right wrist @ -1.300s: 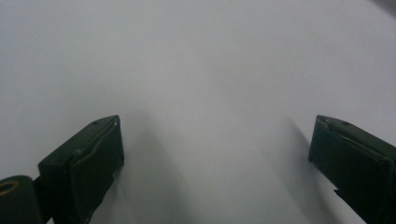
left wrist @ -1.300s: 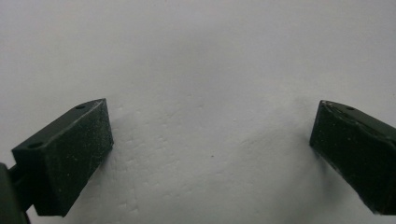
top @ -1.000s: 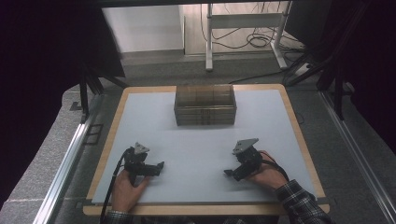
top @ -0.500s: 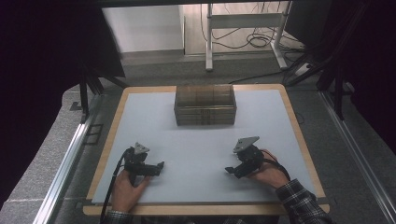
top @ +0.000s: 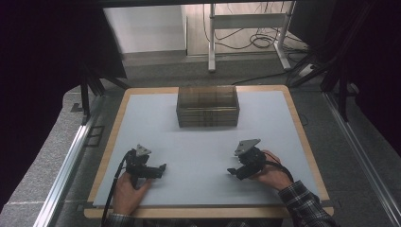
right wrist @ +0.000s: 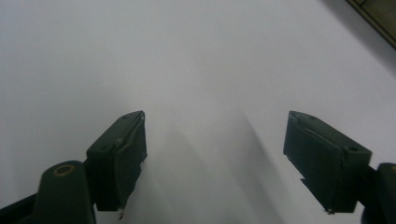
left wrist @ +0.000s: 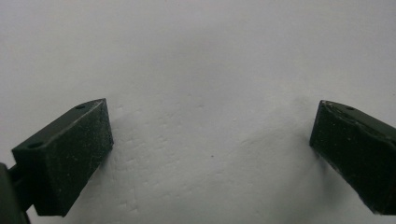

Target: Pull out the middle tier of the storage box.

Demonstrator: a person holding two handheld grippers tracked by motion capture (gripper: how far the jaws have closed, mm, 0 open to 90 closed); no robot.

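A person holds my left gripper point(top: 161, 169) low over the white table mat point(top: 198, 146), near its front left. Its black jaws point right and stand wide apart on bare mat in the left gripper view, so the left gripper point(left wrist: 210, 154) is open and empty. My right gripper point(top: 231, 171) is in the person's other hand at the front right, jaws pointing left. In the right gripper view the right gripper point(right wrist: 215, 149) is open; its jaws have just been closing a little, with nothing between them.
A brown, see-through slatted box point(top: 207, 106) stands at the middle back of the mat; its corner point(right wrist: 376, 14) shows top right in the right gripper view. A wooden rim point(top: 302, 137) frames the mat. Metal rails run along both sides of the table.
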